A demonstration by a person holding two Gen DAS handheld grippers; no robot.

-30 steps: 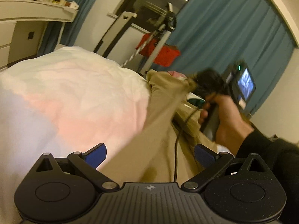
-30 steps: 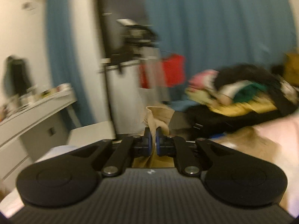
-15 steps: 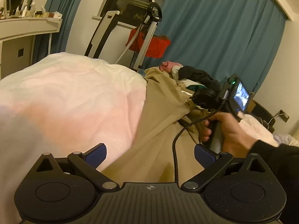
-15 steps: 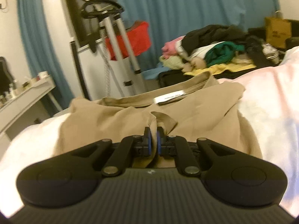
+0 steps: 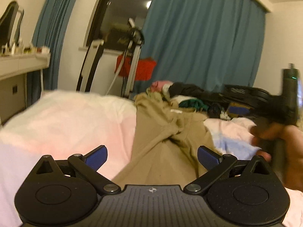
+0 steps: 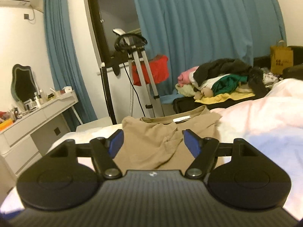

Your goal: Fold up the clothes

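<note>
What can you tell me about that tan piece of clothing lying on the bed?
The tan garment looks like soft, thin cloth, rumpled and partly folded over itself. A ribbed band runs along its far edge, with a white label sewn inside it. It lies on the pale pink and white bedcover, with creases gathering near its middle. Both grippers' blue pads stand apart on either side of it; nothing pinches it.

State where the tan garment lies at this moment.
In both wrist views the tan garment lies crumpled on the pale bedding, straight ahead of each pair of tongs, with the heap of clothes beyond it.
</note>
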